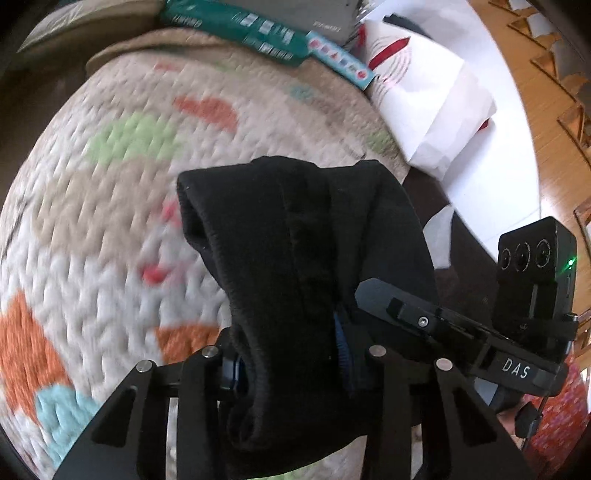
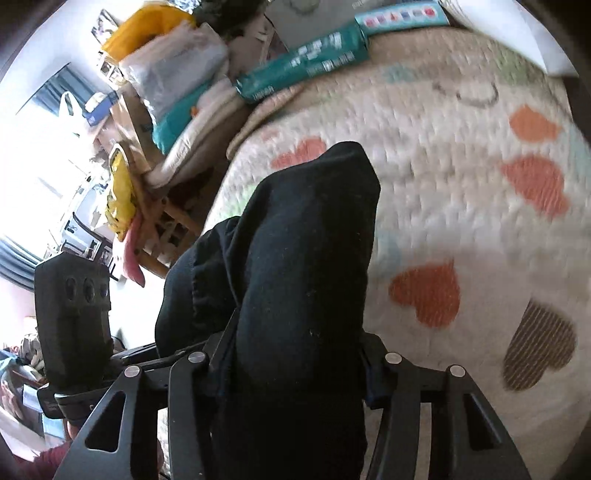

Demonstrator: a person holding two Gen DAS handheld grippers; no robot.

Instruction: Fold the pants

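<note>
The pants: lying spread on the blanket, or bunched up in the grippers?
Bunched and lifted. The black pants hang in thick folds, clamped in the left gripper and the right gripper, above the heart-patterned blanket.

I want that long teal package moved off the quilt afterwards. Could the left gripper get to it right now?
Probably not yet. The left gripper is closed on bunched black fabric pants. The long teal package lies across the white knitted heart-patterned quilt, with nothing between.

Open quilt [image 1: 110, 192] ahead; teal package [image 1: 258, 33], seemingly boxes, along far edge.
</note>
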